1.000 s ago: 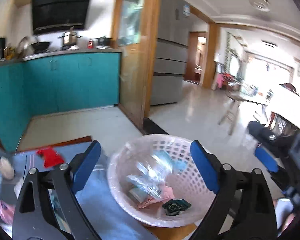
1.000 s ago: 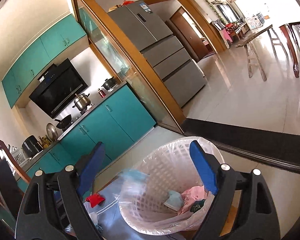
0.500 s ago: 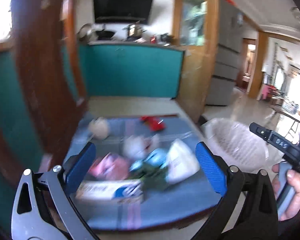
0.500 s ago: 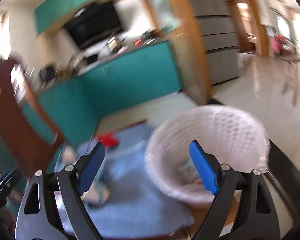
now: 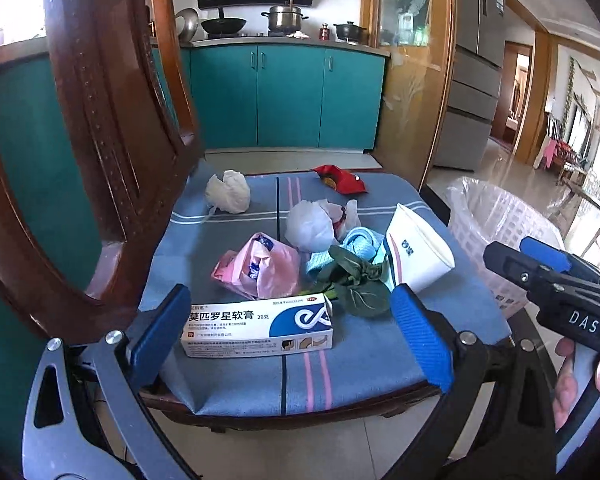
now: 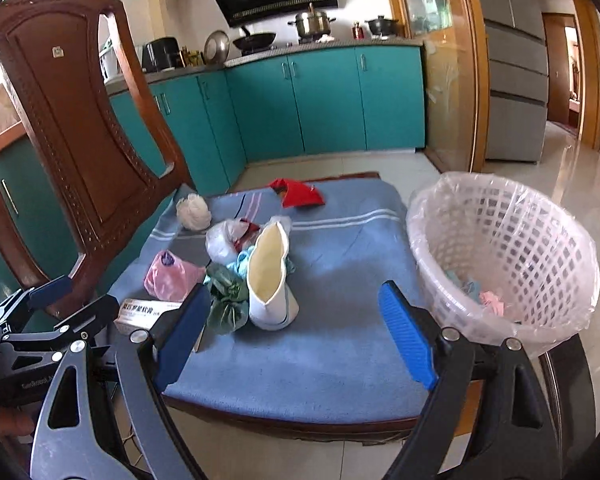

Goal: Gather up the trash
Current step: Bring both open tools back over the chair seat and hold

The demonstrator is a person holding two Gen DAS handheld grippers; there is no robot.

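- Two empty grippers, left gripper (image 5: 288, 320) and right gripper (image 6: 296, 328), hover with jaws spread at the blue striped chair cushion's (image 6: 340, 248) front edge.
- Grabbing the white-and-blue cardboard ointment box (image 5: 260, 328) carelessly could, I judge, shove it off that edge.
- Leaning white plastic lattice bin (image 6: 508, 256) may tip.

Trash pile (image 6: 240, 268) on chair cushion (image 6: 340, 280) (basket (image 6: 508, 264) beside).

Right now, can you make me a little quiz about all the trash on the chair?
1. True or false: the white box lies nearest the left gripper.
2. What colour is the wrapper at the cushion's far edge?
3. The basket is: A empty, B holds some trash, C tipped over.

Key: 1 true. 2 red. 3 B.
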